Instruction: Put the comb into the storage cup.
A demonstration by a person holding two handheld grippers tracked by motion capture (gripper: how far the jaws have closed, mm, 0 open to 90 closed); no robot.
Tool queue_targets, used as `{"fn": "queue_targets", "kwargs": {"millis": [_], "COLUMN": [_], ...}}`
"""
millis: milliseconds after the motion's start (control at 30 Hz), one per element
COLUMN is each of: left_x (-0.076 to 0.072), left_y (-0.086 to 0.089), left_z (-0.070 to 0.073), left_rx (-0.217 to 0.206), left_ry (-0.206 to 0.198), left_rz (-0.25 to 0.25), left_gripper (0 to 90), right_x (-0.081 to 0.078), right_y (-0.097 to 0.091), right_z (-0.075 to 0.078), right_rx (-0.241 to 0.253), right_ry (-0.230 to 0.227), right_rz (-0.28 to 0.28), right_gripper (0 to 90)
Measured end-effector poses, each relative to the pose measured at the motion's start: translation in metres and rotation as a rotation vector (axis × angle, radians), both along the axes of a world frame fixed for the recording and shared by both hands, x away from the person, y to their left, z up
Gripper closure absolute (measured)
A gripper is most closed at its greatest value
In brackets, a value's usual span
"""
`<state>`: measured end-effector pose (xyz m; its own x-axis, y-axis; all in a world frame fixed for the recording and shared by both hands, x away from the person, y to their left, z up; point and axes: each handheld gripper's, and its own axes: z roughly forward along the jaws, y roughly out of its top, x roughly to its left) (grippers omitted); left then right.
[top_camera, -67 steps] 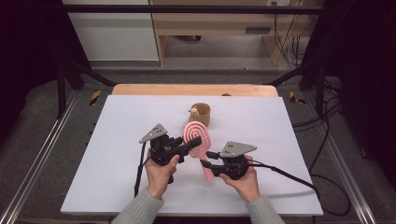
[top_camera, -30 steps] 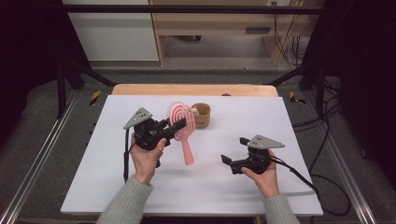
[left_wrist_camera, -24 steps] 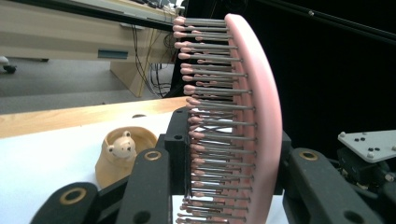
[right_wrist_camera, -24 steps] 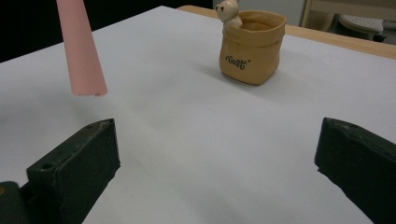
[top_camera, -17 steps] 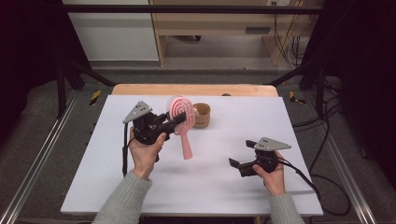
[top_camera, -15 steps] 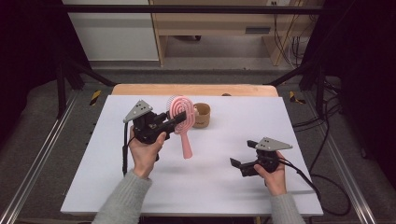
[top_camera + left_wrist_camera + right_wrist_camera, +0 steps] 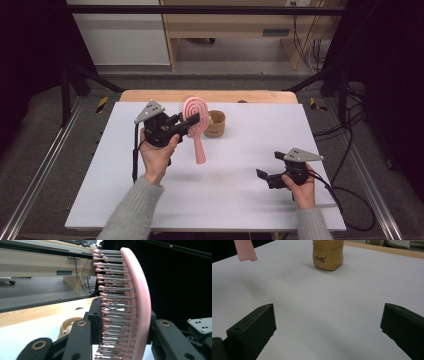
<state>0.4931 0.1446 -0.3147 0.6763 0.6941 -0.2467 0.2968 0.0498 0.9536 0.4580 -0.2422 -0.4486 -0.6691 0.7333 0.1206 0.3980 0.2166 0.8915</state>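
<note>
The left gripper pinches the round head of the pink hairbrush — the brush hangs above the table, handle down, just left of the tan cup. The right gripper — jaws spread, nothing between them — is well apart from the cup, nearer the person.

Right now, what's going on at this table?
A person is working at a white table with a gripper in each hand. The left gripper is clamped on the head of a pink hairbrush, holding it up off the table with the handle hanging down, just beside a small tan pouch that stands open near the far edge. The right gripper sits low over the table toward the near right, jaws open and empty.
</note>
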Motion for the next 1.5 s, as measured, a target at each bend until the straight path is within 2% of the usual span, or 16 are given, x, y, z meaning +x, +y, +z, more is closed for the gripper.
{"fn": "queue_targets", "kwargs": {"millis": [300,600,1033,1500], "left_x": [0.013,0.023,0.038,0.057], "left_y": [-0.007,-0.015,-0.025,-0.038], "left_z": [0.003,0.011,0.021,0.023], "left_rx": [0.001,0.001,-0.008,-0.018], "left_ry": [-0.001,-0.018,-0.021,-0.019], "left_rz": [0.005,0.008,0.02,0.034], "left_gripper": [63.4,63.4,63.4,63.4], "right_x": [0.001,0.001,0.002,0.002], "right_y": [-0.01,-0.016,-0.018,-0.017], "right_z": [-0.003,-0.004,-0.004,-0.005], "right_rx": [-0.005,0.001,0.003,0.0], "right_ry": [0.012,0.022,0.019,0.024], "right_rz": [-0.011,-0.017,-0.018,-0.014], "right_gripper": [0.4,0.4,0.4,0.4]}}
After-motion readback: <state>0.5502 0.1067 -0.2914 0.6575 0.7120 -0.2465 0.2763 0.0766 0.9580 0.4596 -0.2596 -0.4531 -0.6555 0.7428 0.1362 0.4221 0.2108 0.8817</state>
